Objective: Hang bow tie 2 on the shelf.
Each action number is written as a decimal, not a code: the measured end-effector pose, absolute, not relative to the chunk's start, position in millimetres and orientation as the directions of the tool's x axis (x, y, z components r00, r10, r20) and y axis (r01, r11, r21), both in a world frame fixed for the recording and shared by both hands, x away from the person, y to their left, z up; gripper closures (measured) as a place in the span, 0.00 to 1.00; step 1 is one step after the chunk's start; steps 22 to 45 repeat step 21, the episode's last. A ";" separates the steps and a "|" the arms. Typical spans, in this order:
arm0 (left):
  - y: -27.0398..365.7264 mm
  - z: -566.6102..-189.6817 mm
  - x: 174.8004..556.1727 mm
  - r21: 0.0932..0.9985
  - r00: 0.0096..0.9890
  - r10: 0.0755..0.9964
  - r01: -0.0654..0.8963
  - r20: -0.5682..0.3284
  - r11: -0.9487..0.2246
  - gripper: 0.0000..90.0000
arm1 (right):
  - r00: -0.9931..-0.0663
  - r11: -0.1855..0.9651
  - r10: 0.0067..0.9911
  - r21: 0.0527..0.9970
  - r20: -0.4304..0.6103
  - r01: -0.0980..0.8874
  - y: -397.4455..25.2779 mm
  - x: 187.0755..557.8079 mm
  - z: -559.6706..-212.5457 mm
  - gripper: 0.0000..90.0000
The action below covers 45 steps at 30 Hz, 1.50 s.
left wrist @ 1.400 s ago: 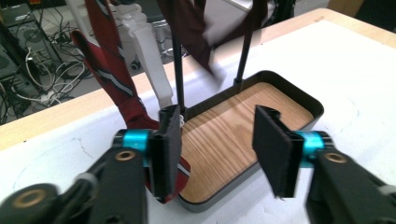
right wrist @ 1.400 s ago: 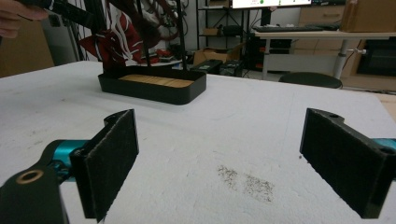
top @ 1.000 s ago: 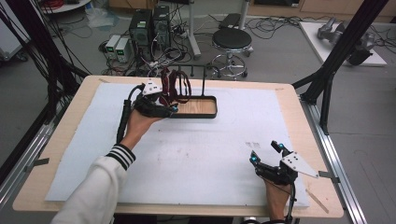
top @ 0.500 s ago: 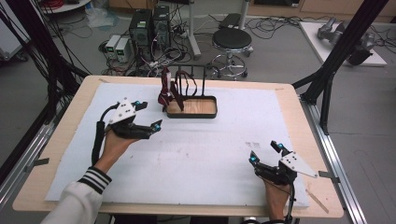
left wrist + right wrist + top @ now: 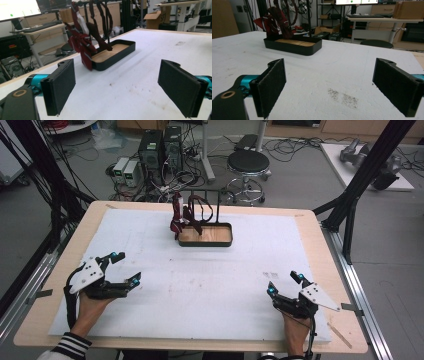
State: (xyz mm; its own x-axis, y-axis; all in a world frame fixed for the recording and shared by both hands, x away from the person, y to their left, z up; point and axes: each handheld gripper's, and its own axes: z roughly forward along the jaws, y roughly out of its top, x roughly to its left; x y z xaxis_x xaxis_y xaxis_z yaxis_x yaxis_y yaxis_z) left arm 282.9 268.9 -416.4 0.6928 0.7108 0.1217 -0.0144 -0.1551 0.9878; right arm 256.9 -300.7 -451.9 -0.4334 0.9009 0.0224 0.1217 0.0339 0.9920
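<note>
A black tray with a wooden floor (image 5: pixel 221 242) stands at the back middle of the white mat; a black rack rises from it. A dark red striped necktie (image 5: pixel 176 217) hangs on the rack's left side, seen close in the left gripper view as the necktie (image 5: pixel 81 41) drooping over the tray (image 5: pixel 117 51). My left gripper (image 5: pixel 125 268) rests open near the front left, far from the tray, nothing between its pads (image 5: pixel 60 87). At the front right my right gripper (image 5: pixel 284 284) is open and empty, its pads (image 5: pixel 272 86) wide apart, tray (image 5: pixel 293 46) far ahead.
The white mat (image 5: pixel 210 285) covers most of the wooden table (image 5: pixel 45 320). A smudge (image 5: pixel 343 97) marks the mat just ahead of the right gripper. Beyond the far edge stand a stool (image 5: pixel 248 162) and computer boxes (image 5: pixel 160 145) with cables.
My left gripper has drawn back from the rack at the tray to the front left of the mat, open and empty. The necktie stays hanging on the rack. The right gripper has not moved.
</note>
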 end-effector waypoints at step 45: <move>284.7 -453.6 263.7 0.997 0.620 0.780 -0.039 0.079 -0.070 0.16 | -0.434 0.030 0.900 0.993 0.024 0.117 -300.9 255.8 -452.3 0.12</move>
